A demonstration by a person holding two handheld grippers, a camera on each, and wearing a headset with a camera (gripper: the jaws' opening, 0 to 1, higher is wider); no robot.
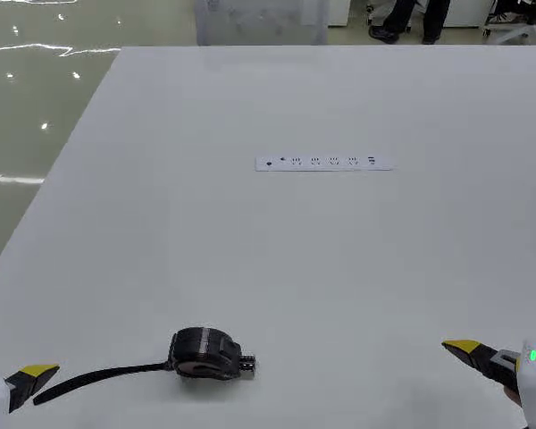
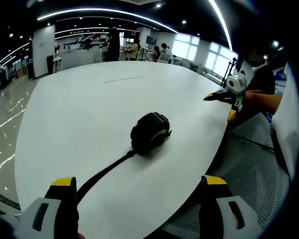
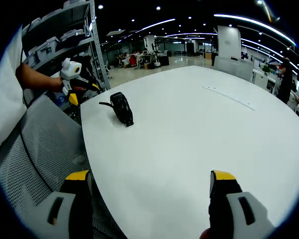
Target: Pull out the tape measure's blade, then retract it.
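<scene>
Just ahead of the left gripper [image 2: 139, 181], whose jaws stand apart and hold nothing, the black wrist strap [image 1: 98, 375] trails toward it from the tape measure [image 1: 205, 354]. The case lies on its side, its blade fully wound in and its end hook [image 1: 248, 361] facing the right gripper [image 3: 152, 175]. That gripper is well apart from the case, jaws likewise spread and empty. Risk, as judged: the smooth white table [image 1: 339, 268] offers little grip, so an unsteadied case could slide off the nearby edge when the hook is pulled; a released blade could whip back. A flush socket strip [image 1: 322, 162] lies beyond both grippers; glossy floor [image 1: 36, 107] and open-plan office surround.
</scene>
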